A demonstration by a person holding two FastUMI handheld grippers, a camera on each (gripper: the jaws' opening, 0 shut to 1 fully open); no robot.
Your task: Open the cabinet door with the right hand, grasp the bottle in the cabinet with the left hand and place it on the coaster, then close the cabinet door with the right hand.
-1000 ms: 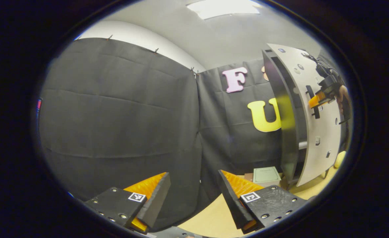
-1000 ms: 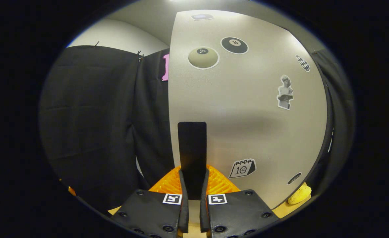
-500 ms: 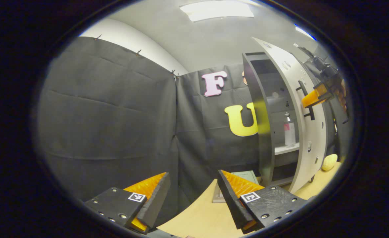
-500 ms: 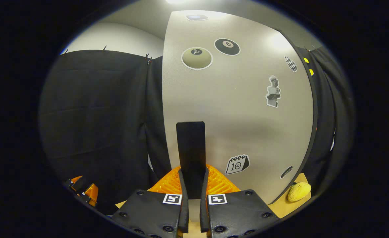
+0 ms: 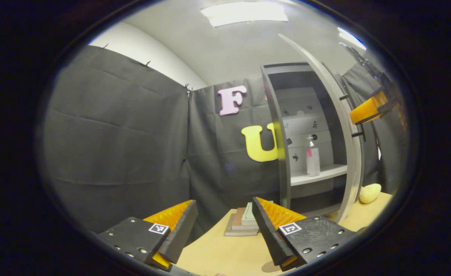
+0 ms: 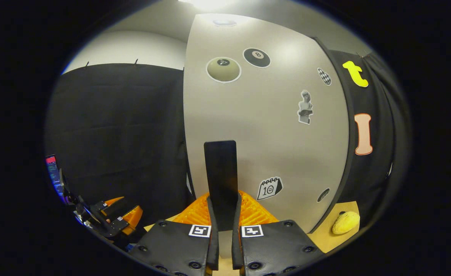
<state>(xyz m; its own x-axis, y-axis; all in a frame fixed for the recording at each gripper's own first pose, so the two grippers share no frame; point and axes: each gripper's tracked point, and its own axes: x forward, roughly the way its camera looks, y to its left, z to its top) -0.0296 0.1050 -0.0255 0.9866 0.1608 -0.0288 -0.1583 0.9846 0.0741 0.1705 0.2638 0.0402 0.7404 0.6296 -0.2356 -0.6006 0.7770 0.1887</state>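
The grey cabinet (image 5: 282,134) stands open, its sticker-covered door (image 6: 263,126) swung out edge-on (image 5: 340,115). A clear bottle with a pink label (image 5: 312,155) stands upright on the middle shelf. My right gripper (image 6: 224,197) is shut on the door's black vertical handle (image 6: 220,168); from the left gripper view the right gripper (image 5: 369,109) sits at the door's outer face. My left gripper (image 5: 224,202) hangs open and holds nothing, low over the table and well short of the cabinet. A stack of flat coaster-like squares (image 5: 242,224) lies just past its fingertips.
The tan table (image 5: 217,253) carries a yellow lumpy object (image 5: 369,193) by the door's foot (image 6: 346,222). Black cloth walls close the left and back. In the right gripper view, the left gripper (image 6: 114,216) is low at the left.
The right gripper has pulled the door wider, uncovering the shelves and the bottle. The left gripper view has shifted so the cabinet sits nearer its middle and the flat squares show between the fingers.
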